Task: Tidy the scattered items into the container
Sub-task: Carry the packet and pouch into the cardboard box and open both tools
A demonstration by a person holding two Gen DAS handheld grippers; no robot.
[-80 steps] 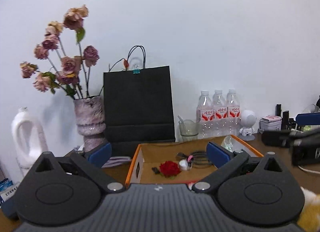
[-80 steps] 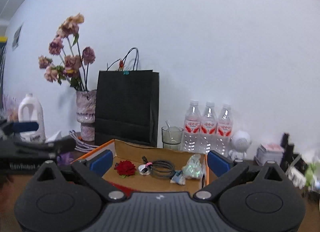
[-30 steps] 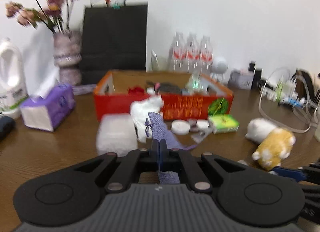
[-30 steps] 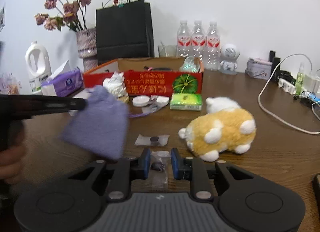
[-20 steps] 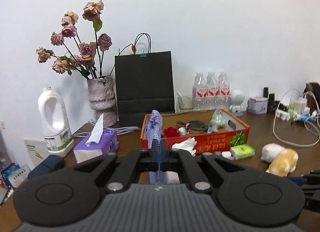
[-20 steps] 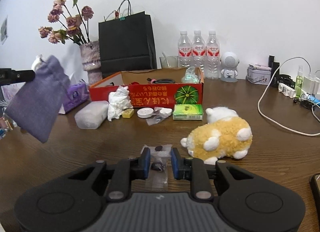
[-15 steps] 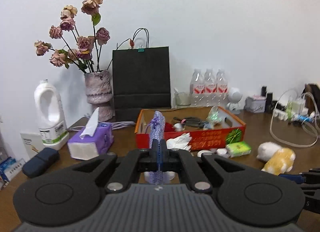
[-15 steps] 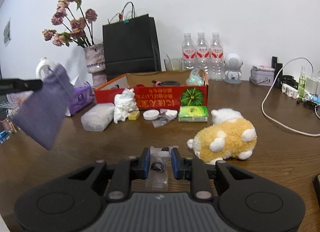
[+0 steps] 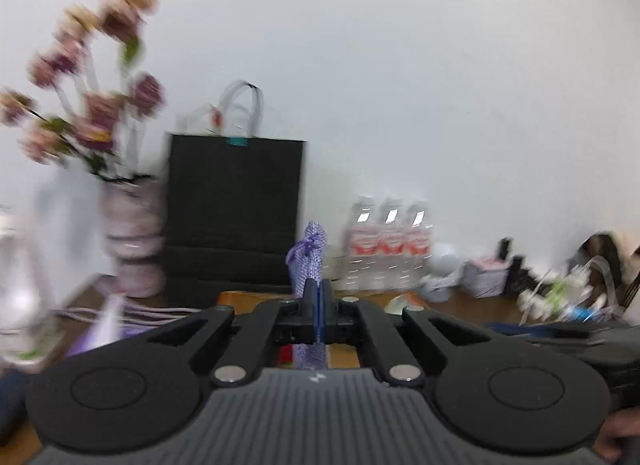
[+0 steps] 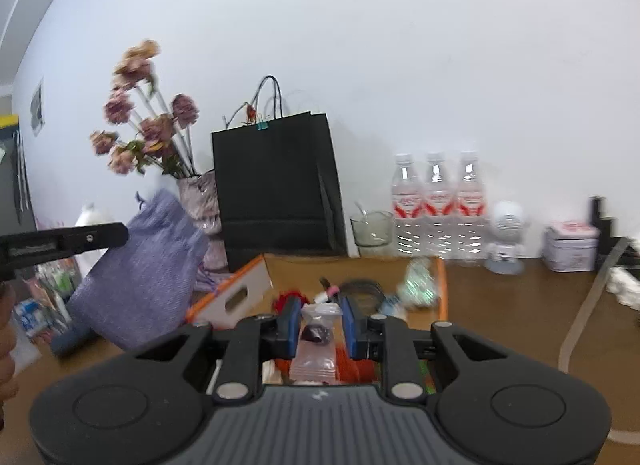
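My left gripper (image 9: pixel 317 293) is shut on a purple drawstring pouch (image 9: pixel 307 261), which also shows hanging from it in the right wrist view (image 10: pixel 138 269), in the air left of the orange box (image 10: pixel 244 287). My right gripper (image 10: pixel 319 311) is shut on a small clear plastic bag (image 10: pixel 314 345) with a dark object inside, held just in front of and above the box. Inside the box lie a red rose (image 10: pixel 286 299), a coiled black cable (image 10: pixel 362 289) and a shiny wrapper (image 10: pixel 418 279).
Behind the box stand a black paper bag (image 10: pixel 276 185), a vase of dried roses (image 10: pixel 198 201), a glass cup (image 10: pixel 370 227), three water bottles (image 10: pixel 436 201), a white robot figure (image 10: pixel 506 233) and a tin (image 10: pixel 570 247). A cable (image 10: pixel 580 321) runs on the table at right.
Both grippers have risen and moved forward toward the box, carrying the pouch and the plastic bag. The left wrist view is now blurred by motion.
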